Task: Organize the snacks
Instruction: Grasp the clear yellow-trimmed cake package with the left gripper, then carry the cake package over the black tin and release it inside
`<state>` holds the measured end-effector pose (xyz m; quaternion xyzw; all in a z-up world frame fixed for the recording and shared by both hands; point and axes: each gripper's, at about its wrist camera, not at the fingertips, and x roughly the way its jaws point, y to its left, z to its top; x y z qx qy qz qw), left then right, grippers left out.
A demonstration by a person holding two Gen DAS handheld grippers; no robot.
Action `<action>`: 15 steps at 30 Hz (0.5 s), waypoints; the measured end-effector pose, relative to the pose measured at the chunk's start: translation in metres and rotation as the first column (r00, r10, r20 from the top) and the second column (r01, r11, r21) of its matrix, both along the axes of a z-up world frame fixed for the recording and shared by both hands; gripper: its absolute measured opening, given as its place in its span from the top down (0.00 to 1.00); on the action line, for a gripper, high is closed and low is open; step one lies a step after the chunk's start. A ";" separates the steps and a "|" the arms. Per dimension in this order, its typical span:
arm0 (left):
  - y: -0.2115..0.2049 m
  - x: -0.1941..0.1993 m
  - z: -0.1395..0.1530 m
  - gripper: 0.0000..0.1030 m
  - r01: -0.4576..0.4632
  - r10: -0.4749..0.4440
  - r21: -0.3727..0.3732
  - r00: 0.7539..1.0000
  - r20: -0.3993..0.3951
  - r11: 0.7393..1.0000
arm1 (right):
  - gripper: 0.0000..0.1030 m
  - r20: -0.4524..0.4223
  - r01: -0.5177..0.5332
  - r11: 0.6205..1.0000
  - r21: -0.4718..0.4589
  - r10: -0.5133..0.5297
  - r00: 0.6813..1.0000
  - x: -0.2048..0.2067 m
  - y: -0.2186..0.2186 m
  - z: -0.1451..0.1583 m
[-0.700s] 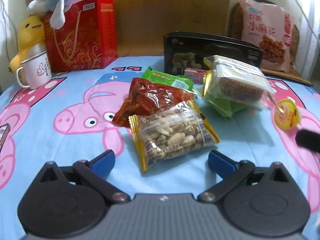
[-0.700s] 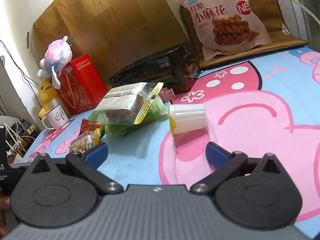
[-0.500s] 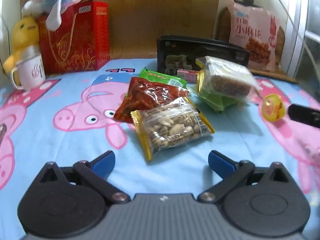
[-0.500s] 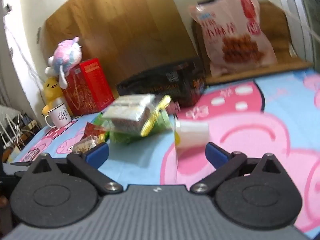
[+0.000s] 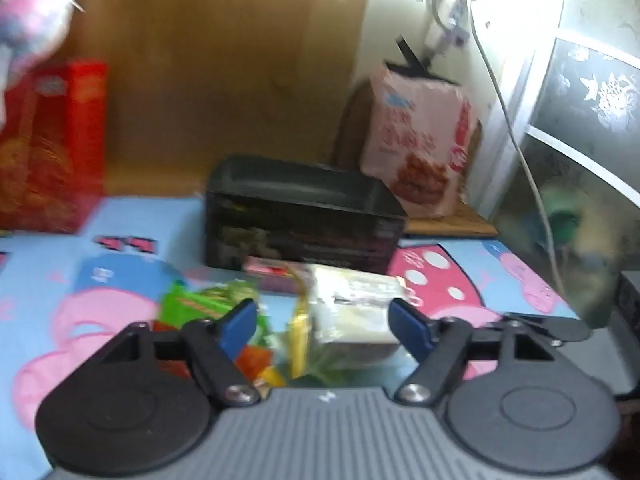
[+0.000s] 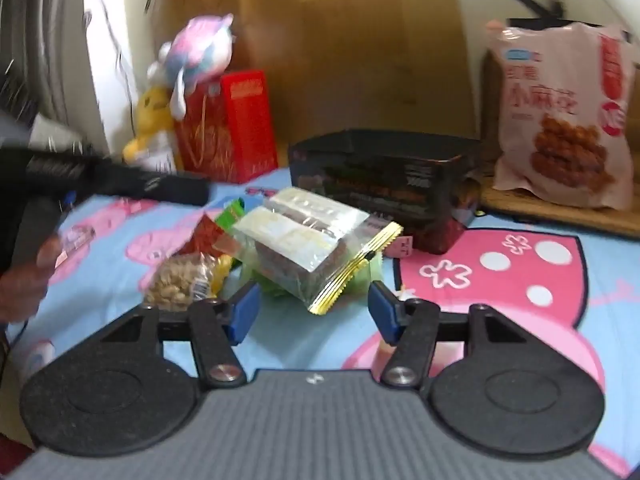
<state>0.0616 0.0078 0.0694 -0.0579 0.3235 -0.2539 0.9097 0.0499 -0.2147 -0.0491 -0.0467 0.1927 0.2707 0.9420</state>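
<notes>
In the right wrist view, going left to right, a person's hand (image 6: 22, 280) carries the left gripper (image 6: 172, 190) in from the left edge. Next lies a clear packet of peanuts (image 6: 180, 286) on the cartoon-print sheet (image 6: 500, 280), with red and green packets half hidden behind it. Then comes the clear cake packet with a gold crimped edge (image 6: 308, 248), resting on top of the pile, in front of the black box (image 6: 384, 184). A large pink snack bag (image 6: 560, 116) leans at the far right.

The right gripper (image 6: 314, 310) stands partly open and holds nothing, the cake packet just ahead of its fingers. The left gripper (image 5: 324, 324) is also open and empty, with the same packet seen between its fingers (image 5: 404, 322), not pressed.

The packets look light, crinkly and slippery, their contents crushable. A gentle pinch on a sealed crimped edge, or across the firmer cake block, seems safest.
</notes>
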 end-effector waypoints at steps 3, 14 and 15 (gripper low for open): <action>-0.010 0.020 -0.020 0.54 0.031 -0.033 -0.019 0.994 -0.106 0.999 | 0.58 -0.031 -0.032 0.999 -0.041 0.030 0.999 0.018 0.005 -0.002; -0.016 0.034 0.042 0.61 0.023 -0.016 -0.080 0.997 0.082 0.997 | 0.70 0.131 -0.072 0.997 0.033 0.067 0.989 0.017 -0.003 0.048; -0.018 0.047 0.044 0.60 0.011 -0.004 -0.091 0.996 0.084 0.996 | 0.70 0.146 -0.060 0.998 0.029 0.055 0.988 0.026 -0.002 0.054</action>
